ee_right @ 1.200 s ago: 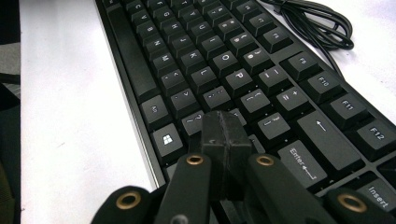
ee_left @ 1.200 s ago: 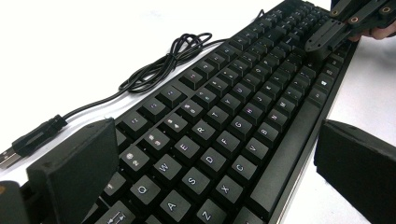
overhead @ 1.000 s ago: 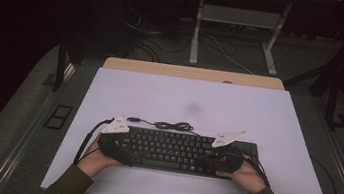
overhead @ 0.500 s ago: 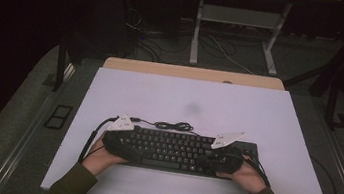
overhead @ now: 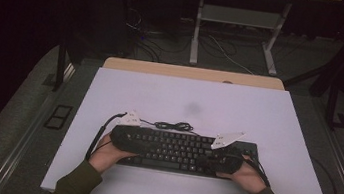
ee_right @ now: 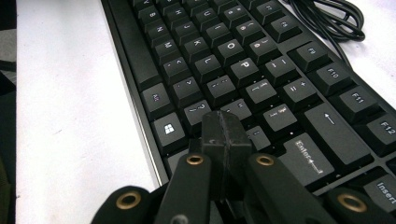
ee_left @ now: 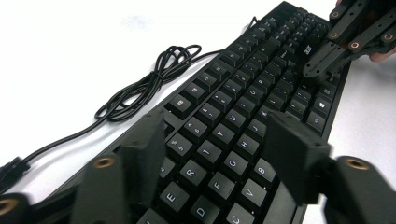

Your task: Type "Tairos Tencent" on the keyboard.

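A: What changed at the keyboard (overhead: 180,151)?

B: The left claw (ee_left: 219,154) has slid in along its left end, and its jaws have just been closing. They're half apart above the letter keys, nothing pinched between them.

A: And the right claw (ee_right: 223,135)?

B: Pressed together, tips resting on keys near Enter, unmoved. The keyboard lies flat at the surface's (overhead: 258,113) near edge, its cable (overhead: 172,126) coiled just behind. Looks like key-pressing, not lifting.
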`<state>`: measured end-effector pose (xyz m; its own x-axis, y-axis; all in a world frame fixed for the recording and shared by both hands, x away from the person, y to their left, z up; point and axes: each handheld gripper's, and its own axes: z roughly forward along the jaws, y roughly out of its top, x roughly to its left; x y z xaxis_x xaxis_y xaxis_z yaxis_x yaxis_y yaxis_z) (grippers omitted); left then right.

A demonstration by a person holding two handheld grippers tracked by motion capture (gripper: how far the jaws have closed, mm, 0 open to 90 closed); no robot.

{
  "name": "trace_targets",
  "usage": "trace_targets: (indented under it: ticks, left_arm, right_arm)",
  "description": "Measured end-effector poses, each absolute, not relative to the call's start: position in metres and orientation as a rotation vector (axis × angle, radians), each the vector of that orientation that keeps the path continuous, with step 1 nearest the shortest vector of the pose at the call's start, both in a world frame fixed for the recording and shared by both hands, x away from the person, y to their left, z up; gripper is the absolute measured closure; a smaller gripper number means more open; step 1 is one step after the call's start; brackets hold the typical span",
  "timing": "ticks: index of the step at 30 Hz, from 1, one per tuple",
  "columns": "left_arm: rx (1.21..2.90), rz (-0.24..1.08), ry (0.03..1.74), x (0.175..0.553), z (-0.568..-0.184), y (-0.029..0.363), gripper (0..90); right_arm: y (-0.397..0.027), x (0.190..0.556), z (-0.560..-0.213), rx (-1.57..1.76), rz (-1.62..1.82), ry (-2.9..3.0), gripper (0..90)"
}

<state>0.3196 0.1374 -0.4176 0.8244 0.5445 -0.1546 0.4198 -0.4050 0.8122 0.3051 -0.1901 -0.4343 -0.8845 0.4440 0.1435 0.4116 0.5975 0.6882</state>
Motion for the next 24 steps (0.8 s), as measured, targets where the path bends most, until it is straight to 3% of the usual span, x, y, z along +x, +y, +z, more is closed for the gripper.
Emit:
trace_targets:
  ticks: [1,15,17,24]
  left_arm:
    - [2.054,0.165,0.703,0.321,-0.417,0.137,45.9]
    - [2.088,0.124,0.693,0.332,-0.416,0.127,77.7]
    - [2.097,0.112,0.696,0.332,-0.418,0.127,86.0]
    - [2.133,0.096,0.7,0.334,-0.422,0.127,89.4]
  right_arm:
    - [-0.19,0.304,-0.434,0.747,1.173,2.769,89.2]
    - [-0.19,0.305,-0.434,0.742,1.178,2.772,89.2]
    - [-0.19,0.305,-0.434,0.743,1.177,2.772,89.2]
    - [-0.19,0.305,-0.434,0.743,1.176,2.773,89.2]
